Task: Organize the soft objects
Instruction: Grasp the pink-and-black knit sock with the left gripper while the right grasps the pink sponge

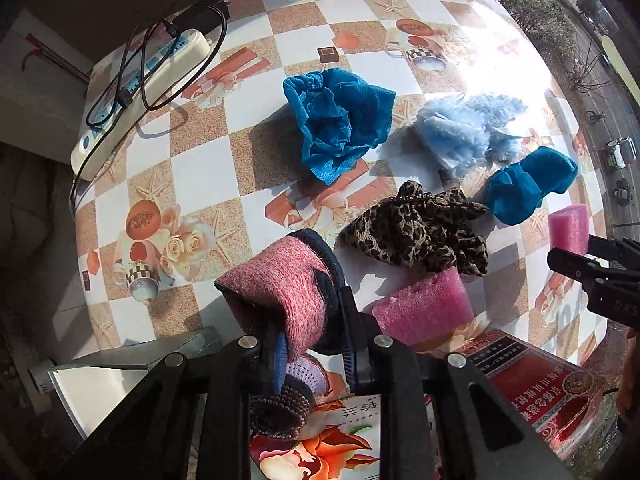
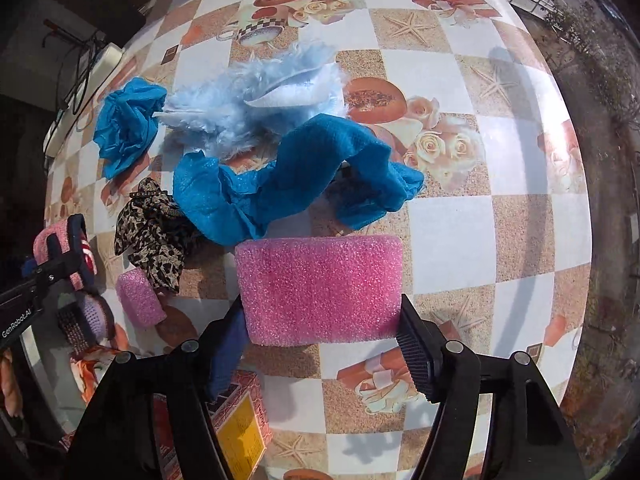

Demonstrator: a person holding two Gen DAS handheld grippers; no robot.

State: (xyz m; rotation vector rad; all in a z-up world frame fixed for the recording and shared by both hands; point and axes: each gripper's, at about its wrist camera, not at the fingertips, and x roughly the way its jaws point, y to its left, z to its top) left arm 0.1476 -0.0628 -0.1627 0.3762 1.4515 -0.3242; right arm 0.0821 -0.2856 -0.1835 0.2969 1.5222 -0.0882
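Pink knit fills my left wrist view: the left gripper (image 1: 308,320) is clenched on a sock (image 1: 280,284), lifted at the near edge of the table (image 1: 192,172). Below it lie another knit piece (image 1: 280,404) and a red box (image 1: 532,380). Farther out sit a blue cover (image 1: 336,120), fluffy cloth (image 1: 468,128), leopard scarf (image 1: 416,228) and a small foam (image 1: 420,308).

From the right wrist view, the right gripper (image 2: 320,340) grasps a pink foam block (image 2: 320,288) between both pads, just near of the teal stocking (image 2: 296,176). The yellow-labelled box (image 2: 240,428) sits near-left.

I judge both hands are mid-carry. Next I'd bring each piece over the near boxes and release gently, keeping the dangling sock clear of the rim.
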